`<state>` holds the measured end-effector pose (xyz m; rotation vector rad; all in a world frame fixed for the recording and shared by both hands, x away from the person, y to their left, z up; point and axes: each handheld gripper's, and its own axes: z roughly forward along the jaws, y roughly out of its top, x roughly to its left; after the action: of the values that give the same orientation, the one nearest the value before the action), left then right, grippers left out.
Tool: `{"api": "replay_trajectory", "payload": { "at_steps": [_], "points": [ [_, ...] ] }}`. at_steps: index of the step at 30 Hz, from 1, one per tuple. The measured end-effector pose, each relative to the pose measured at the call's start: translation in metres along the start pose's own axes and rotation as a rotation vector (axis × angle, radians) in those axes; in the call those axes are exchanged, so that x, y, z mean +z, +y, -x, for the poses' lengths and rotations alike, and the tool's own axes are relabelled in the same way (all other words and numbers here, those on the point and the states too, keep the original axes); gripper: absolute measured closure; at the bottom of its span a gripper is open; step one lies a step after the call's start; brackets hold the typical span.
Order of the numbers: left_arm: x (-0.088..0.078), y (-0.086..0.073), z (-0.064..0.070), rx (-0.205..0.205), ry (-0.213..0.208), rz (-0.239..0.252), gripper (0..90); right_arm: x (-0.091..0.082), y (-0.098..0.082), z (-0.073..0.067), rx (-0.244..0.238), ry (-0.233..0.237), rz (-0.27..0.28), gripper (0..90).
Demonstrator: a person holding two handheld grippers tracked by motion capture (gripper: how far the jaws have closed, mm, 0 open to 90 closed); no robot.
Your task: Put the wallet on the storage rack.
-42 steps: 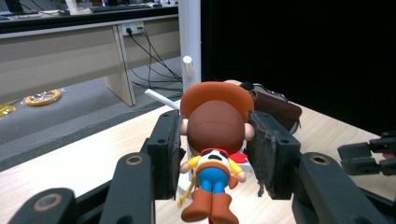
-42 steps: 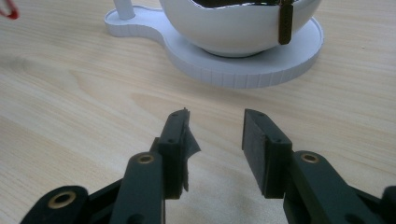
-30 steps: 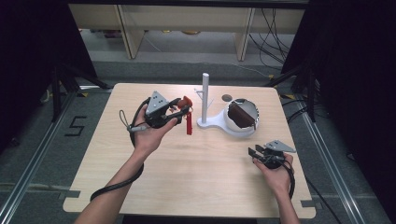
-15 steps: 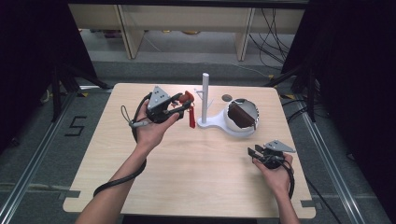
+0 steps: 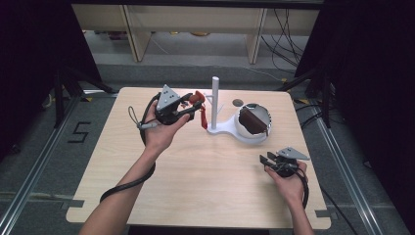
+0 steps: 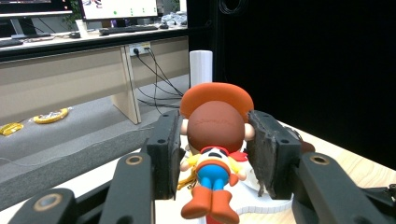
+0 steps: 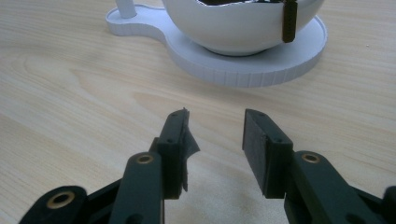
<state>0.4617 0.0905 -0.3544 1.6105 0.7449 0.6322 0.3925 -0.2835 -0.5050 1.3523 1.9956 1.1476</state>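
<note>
Pale wood table [image 5: 195, 176] under dark surrounds, far left of middle: small cowboy figure [image 6: 215, 154] lifted clear of it, pinched by the head in the left gripper [image 5: 193, 108], beside a white post [image 5: 214, 100]. Probably light, stiff, smooth moulded plastic, slippery under hard pads; best gripped across the round brown head, below the orange hat brim. Right gripper [image 7: 215, 140] near right, spread and empty, low over the wood before a glossy white bowl [image 7: 243, 28] on a ribbed white base [image 7: 261, 70].

Light wood table [image 5: 195, 176] with rounded corners. White stand [image 5: 221, 129] lies near the far edge, its upright post [image 5: 214, 100] at the left, a white bowl [image 5: 250, 131] on its round base. Small dark disc [image 5: 238, 102] just behind it.
</note>
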Motion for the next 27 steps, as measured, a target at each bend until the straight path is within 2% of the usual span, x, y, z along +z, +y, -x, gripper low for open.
{"api": "replay_trajectory", "payload": {
  "at_steps": [27],
  "points": [
    [0.0086,0.0089,-0.0034,0.003,0.015,0.014,55.1,0.0003,-0.0005,-0.0002,0.009,0.000,0.001,61.2]
  ]
}}
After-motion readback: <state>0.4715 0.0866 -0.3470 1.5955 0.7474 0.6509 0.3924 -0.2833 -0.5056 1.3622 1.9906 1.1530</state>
